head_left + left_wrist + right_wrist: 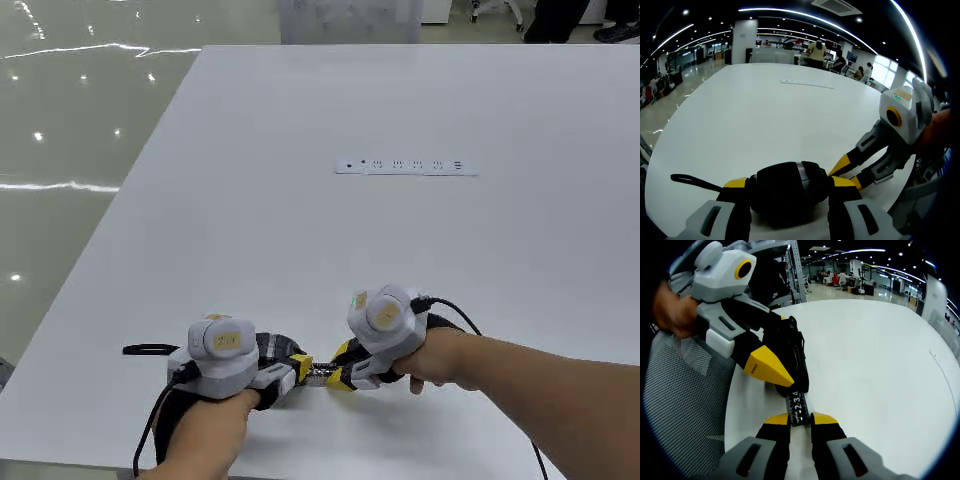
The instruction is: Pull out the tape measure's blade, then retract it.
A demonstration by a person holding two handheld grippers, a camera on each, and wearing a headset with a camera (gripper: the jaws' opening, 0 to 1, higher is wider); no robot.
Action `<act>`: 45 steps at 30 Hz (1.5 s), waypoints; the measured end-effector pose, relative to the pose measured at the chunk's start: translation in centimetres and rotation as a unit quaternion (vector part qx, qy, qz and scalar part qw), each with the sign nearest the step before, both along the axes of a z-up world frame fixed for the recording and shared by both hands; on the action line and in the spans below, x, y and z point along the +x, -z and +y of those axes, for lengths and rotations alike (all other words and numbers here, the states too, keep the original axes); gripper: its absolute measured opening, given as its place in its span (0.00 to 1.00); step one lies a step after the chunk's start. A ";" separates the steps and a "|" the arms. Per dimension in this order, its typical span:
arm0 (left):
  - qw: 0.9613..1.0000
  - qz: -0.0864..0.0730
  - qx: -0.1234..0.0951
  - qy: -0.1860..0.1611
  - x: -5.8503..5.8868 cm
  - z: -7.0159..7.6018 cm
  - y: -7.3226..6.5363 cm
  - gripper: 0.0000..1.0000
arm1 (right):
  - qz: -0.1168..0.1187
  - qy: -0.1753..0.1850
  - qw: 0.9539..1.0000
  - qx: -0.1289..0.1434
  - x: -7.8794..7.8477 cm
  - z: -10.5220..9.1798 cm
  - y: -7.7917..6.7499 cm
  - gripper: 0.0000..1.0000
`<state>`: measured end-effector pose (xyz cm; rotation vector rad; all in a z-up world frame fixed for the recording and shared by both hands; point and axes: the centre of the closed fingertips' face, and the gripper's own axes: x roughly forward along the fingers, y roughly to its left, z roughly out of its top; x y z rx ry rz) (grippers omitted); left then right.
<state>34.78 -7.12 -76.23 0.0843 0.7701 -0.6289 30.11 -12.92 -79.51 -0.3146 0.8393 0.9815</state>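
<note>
A black tape measure (pixel 789 191) sits at the table's near edge, and my left gripper (pixel 790 192) is shut on its body. Its wrist strap (pixel 692 181) trails off to the left. A short length of blade (pixel 797 407) with printed numbers sticks out of the case (pixel 790 352). My right gripper (pixel 800 421) is shut on the end of that blade. In the head view the left gripper (pixel 285 372) and the right gripper (pixel 342 376) face each other closely, with the short blade (pixel 320 372) bridging them.
A white power strip (pixel 406 166) lies flat near the middle of the white table (pixel 400 230). The table's near edge runs just below my hands. A mesh chair back (pixel 680 390) stands beside the table. People sit far off in the room.
</note>
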 end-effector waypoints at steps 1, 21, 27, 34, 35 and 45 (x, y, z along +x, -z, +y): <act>1.000 0.000 0.000 0.000 0.0 0.0 0.0 0.58 | 0.000 -0.003 1.000 0.001 0.0 0.1 -0.1 0.14; 1.000 -0.001 -0.001 0.000 0.0 0.0 0.0 0.58 | -0.010 -0.026 1.000 -0.003 0.7 1.6 0.2 0.14; 1.000 -0.002 -0.001 0.000 0.0 0.0 0.0 0.58 | -0.009 -0.038 0.999 -0.009 0.8 1.8 0.2 0.14; 1.000 -0.004 0.001 0.001 0.0 0.0 0.0 0.59 | -0.018 -0.043 0.999 -0.018 0.7 1.7 0.2 0.14; 1.000 -0.004 0.001 0.001 0.1 0.0 0.0 0.59 | -0.018 -0.043 0.999 -0.018 0.7 1.7 0.2 0.14; 1.000 -0.003 -0.001 0.001 0.0 0.1 0.0 0.59 | -0.010 -0.056 0.998 -0.017 0.8 2.0 0.3 0.14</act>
